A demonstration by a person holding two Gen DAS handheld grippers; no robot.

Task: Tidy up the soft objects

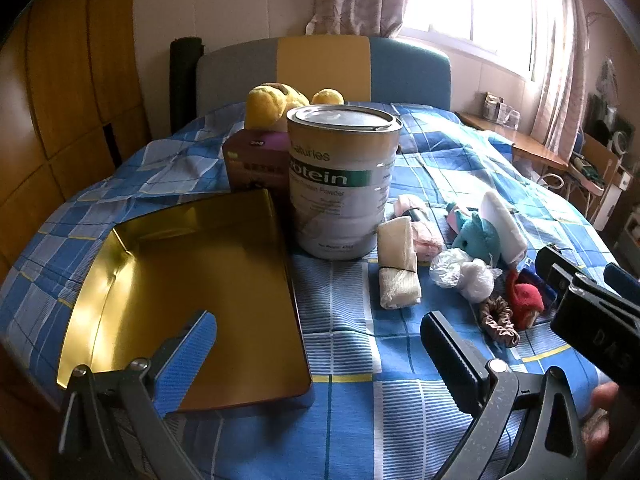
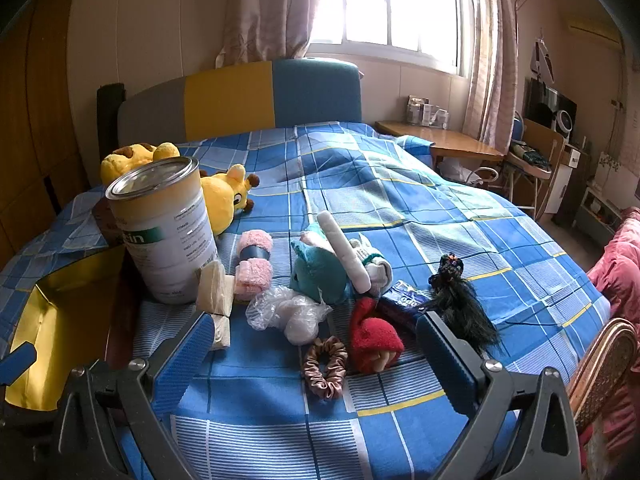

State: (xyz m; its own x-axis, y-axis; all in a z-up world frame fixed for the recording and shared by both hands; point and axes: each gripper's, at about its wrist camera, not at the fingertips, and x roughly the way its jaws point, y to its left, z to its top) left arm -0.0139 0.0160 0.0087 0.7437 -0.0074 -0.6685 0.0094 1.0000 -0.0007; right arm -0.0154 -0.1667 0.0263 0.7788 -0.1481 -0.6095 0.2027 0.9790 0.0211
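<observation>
Right gripper [image 2: 316, 354]: spread wide, empty, over the scrunchie [image 2: 325, 368].
Left gripper [image 1: 320, 354]: spread wide, empty, beside the tray [image 1: 192, 280].
Soft objects: red toy [image 2: 374, 338], blue toy [image 2: 318, 270], right of the can [image 2: 164, 232].

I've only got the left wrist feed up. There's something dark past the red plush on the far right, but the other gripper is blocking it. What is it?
Observer: A black furry tassel-like thing with a beaded top, lying on the bedspread right of the red plush.
Operator: Is the right gripper holding anything?
Observer: No. The right gripper is open, its fingers either side of the brown scrunchie, not touching it.
Operator: And that yellow plush behind the protein can?
Observer: It is a giraffe toy lying behind the protein can, its face towards the window side.
</observation>
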